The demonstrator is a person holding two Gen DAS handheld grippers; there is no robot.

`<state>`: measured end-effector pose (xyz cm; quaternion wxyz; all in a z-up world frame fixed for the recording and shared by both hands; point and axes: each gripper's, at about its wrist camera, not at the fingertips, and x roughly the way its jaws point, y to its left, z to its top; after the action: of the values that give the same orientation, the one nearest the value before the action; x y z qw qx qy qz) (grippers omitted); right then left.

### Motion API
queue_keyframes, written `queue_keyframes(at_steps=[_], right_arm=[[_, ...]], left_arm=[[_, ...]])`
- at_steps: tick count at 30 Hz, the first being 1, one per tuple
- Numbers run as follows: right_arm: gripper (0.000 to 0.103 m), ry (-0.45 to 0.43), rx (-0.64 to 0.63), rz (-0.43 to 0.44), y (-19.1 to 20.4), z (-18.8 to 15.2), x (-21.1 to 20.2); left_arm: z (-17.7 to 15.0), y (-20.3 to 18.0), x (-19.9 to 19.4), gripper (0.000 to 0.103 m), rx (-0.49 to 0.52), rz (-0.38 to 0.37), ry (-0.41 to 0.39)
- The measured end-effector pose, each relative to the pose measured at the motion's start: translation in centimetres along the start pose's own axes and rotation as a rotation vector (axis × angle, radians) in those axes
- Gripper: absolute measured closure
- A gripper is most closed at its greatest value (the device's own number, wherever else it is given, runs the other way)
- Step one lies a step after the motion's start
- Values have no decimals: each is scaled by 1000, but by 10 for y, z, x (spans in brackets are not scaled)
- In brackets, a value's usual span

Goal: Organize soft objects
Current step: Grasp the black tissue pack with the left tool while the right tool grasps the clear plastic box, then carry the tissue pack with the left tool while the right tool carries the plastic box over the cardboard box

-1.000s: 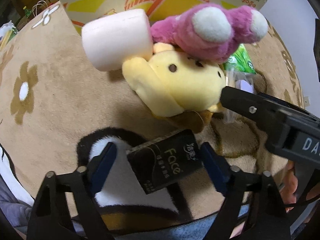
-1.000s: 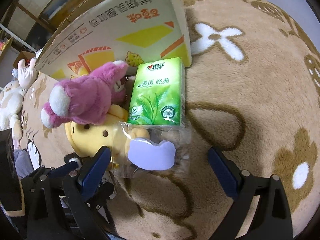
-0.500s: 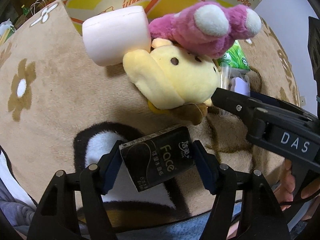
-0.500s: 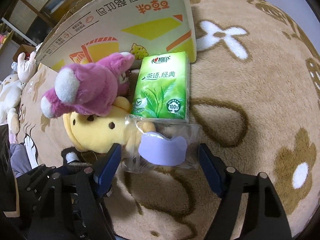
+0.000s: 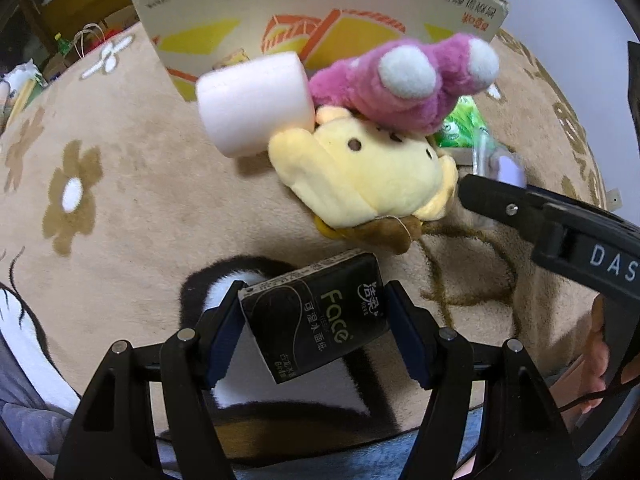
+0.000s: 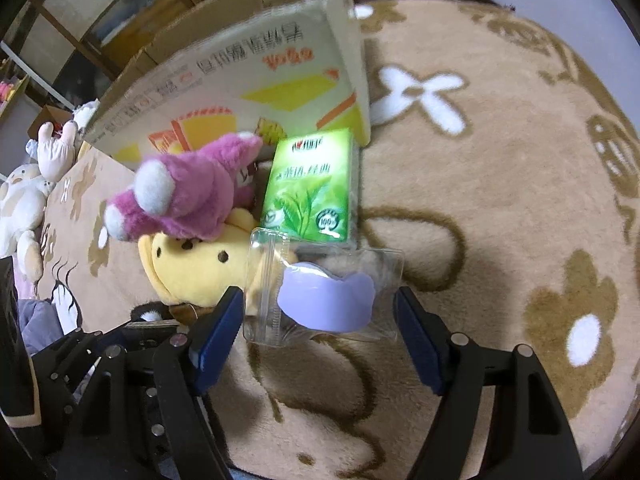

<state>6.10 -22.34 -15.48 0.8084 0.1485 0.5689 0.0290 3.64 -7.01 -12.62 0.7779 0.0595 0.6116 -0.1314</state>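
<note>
My left gripper (image 5: 314, 324) is shut on a black tissue pack (image 5: 316, 316) and holds it over the rug. Ahead lie a yellow plush (image 5: 360, 176), a pink plush (image 5: 404, 80) on top of it, and a white foam block (image 5: 252, 104). My right gripper (image 6: 320, 316) has its jaws on both sides of a clear bag with a purple item (image 6: 326, 296); whether they touch the bag is unclear. A green tissue pack (image 6: 312, 188) lies just beyond it, beside the pink plush (image 6: 184, 196) and yellow plush (image 6: 196, 268).
A printed cardboard box (image 5: 320, 12) stands behind the pile and also shows in the right wrist view (image 6: 248, 80). The tan flower-patterned rug (image 6: 500, 200) covers the floor. White plush toys (image 6: 24, 200) sit at far left. The right gripper's arm (image 5: 560, 228) crosses the left view.
My left gripper closed on the black tissue pack and lifted it. My right gripper moved forward around the clear bag and its jaws narrowed.
</note>
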Motion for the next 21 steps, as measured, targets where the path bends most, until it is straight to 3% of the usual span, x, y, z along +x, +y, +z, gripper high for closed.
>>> queue_keyframes(at_steps=[7, 19, 21], right_arm=[[23, -123, -18, 5, -2, -2, -36], [23, -447, -95, -8, 29, -7, -100], [23, -508, -97, 10, 30, -6, -111]], left_arm=[[5, -4, -40, 35, 77, 76, -209], [6, 8, -122, 35, 103, 153, -595], [10, 12, -130, 35, 101, 161, -625]])
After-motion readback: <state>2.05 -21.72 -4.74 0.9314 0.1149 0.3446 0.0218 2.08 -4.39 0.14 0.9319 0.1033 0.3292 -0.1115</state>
